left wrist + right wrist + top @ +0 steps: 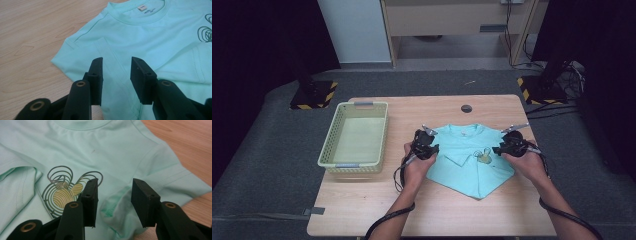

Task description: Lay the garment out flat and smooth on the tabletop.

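Gaping empty, left hand-held gripper [116, 80], right hand-held gripper [114, 202], hiding folded T-shirt [472, 160] edges

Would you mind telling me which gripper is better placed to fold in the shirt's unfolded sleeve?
Probably the right gripper: its open fingers straddle the bunched sleeve that sticks out. The left gripper hangs open over a sleeve already folded onto the shirt.

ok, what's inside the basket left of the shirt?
Nothing visible inside the pale yellow-green plastic basket: the high view shows its bare floor. Its near wall hides a strip of floor behind it. The mint t-shirt lies on the wooden table, both hand-held grippers open over it.
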`<state>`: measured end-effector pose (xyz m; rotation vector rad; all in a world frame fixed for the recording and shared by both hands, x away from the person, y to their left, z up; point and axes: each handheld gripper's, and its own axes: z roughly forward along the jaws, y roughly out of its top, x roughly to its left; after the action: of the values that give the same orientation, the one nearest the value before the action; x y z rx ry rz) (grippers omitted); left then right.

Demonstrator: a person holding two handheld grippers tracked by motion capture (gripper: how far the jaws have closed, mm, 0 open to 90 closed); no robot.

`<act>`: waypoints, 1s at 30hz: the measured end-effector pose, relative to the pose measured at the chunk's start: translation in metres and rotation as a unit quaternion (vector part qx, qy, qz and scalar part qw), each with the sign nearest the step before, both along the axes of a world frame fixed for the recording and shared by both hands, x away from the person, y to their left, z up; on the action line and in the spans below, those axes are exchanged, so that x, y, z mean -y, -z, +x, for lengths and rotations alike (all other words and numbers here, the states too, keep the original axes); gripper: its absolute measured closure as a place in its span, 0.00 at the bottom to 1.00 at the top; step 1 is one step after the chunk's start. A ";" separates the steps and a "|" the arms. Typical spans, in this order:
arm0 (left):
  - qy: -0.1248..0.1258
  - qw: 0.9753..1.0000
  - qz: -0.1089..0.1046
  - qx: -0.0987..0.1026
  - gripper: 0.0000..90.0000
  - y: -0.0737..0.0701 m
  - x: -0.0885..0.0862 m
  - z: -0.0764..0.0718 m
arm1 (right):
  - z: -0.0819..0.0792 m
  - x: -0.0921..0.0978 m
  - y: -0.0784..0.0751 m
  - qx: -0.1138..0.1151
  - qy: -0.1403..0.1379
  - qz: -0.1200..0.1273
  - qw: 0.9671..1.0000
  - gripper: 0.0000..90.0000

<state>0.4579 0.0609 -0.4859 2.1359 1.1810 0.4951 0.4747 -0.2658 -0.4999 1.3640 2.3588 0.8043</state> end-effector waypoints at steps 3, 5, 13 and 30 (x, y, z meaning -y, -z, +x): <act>-0.001 1.000 -0.001 -0.001 0.69 0.001 -0.002 -0.001 | 0.000 -0.003 0.002 -0.006 -0.001 -0.014 1.000 0.74; -0.002 1.000 0.000 0.000 0.69 0.003 -0.003 -0.002 | -0.001 -0.001 0.002 -0.007 0.000 -0.022 1.000 0.85; 0.000 1.000 0.004 -0.001 0.69 0.009 -0.003 -0.005 | -0.012 0.028 -0.005 0.002 0.029 0.001 1.000 0.95; -0.001 1.000 0.008 -0.008 0.70 0.019 -0.005 -0.007 | -0.039 0.084 0.008 -0.015 0.081 0.036 0.996 0.87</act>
<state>0.4505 0.0657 -0.5053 2.1548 1.1920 0.4915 0.4355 -0.3493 -0.5080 1.5837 2.2245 0.8330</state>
